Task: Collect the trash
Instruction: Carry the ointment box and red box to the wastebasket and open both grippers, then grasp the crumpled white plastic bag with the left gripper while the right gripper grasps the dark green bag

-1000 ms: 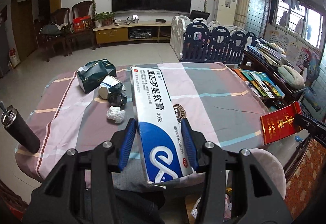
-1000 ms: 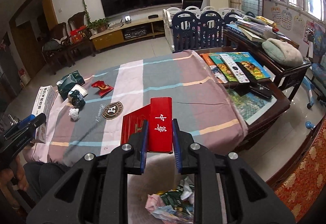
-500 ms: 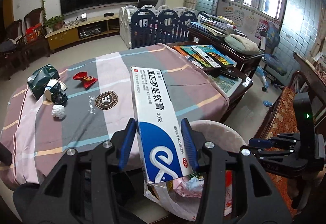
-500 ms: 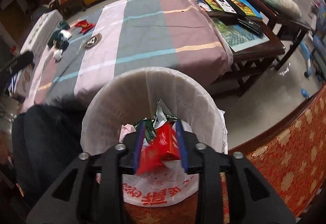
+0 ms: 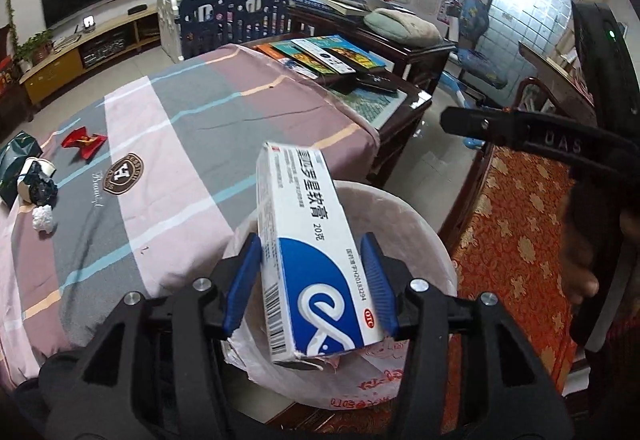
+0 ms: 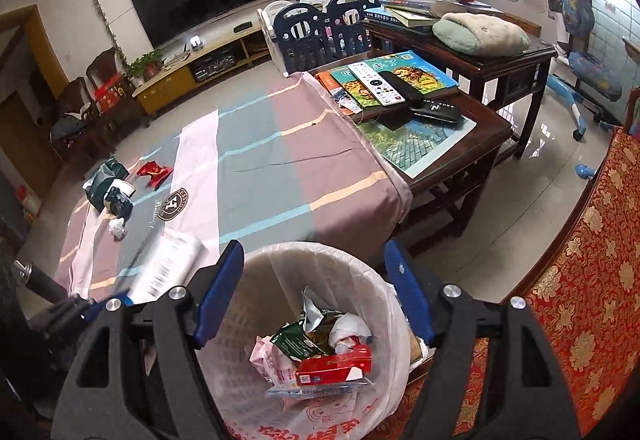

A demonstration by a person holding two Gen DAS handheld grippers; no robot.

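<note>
The far side of the blue-and-white ointment box [image 5: 304,199] is hidden. Its lower end covers most of the bin's contents in the left wrist view, and in the right wrist view the same box is only a pale blur at the left edge. The left gripper [image 5: 310,240] holds its fingers partly apart, having just been opening. The box stands tilted between them directly over the lined bin [image 5: 420,215], with a sliver of space showing at the right-hand pad, so it looks loose rather than clamped. It is a long carton, white at the top with dark print, blue with a white loop below, with a barcode along one side and a torn bottom corner.

The right gripper [image 6: 313,246] has just been opening too, and its fingers spread wide with nothing between them. A red carton [image 6: 334,364] lies in the bin among crumpled wrappers. On the striped worktop [image 5: 180,167], well apart, sit a red wrapper [image 5: 84,143], a white paper wad [image 5: 43,219] and a dark green bag [image 5: 16,155] cut off by the frame.
</note>
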